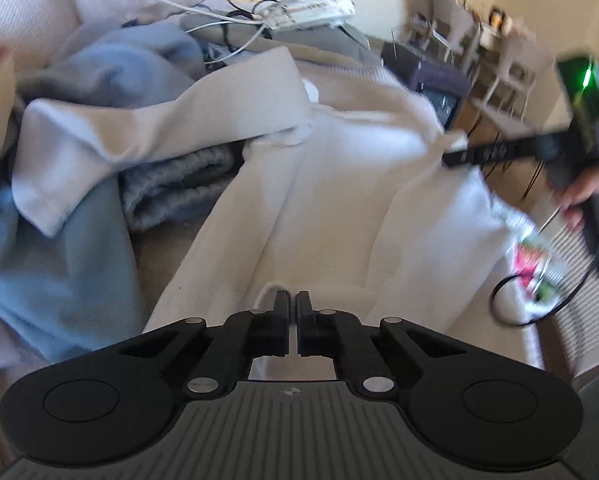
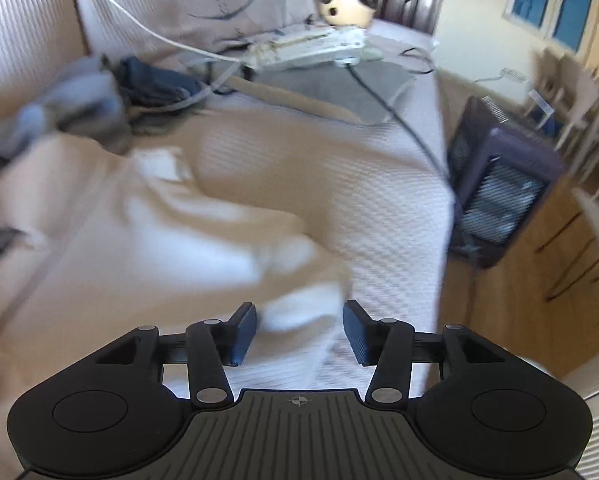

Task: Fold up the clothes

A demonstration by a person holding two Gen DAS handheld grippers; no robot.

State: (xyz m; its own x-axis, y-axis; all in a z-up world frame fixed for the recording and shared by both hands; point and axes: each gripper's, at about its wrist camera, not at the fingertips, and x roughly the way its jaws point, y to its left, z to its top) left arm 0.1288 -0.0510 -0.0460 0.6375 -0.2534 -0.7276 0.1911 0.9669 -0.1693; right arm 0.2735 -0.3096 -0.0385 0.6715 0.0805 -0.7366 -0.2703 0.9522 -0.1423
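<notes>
A cream-white garment lies spread over the sofa seat, one long part folded back across the pile on the left. My left gripper is shut at the garment's near edge, with a small fold of the cloth pinched at its tips. In the left wrist view my right gripper reaches in from the right, held by a hand, at the garment's far right corner. In its own view the right gripper stands open over blurred white cloth, its pads not pressing on anything.
A light blue garment and a grey knit lie heaped on the left. White cables and a power strip sit at the back of the sofa. A dark heater stands on the wooden floor beside the sofa's right edge.
</notes>
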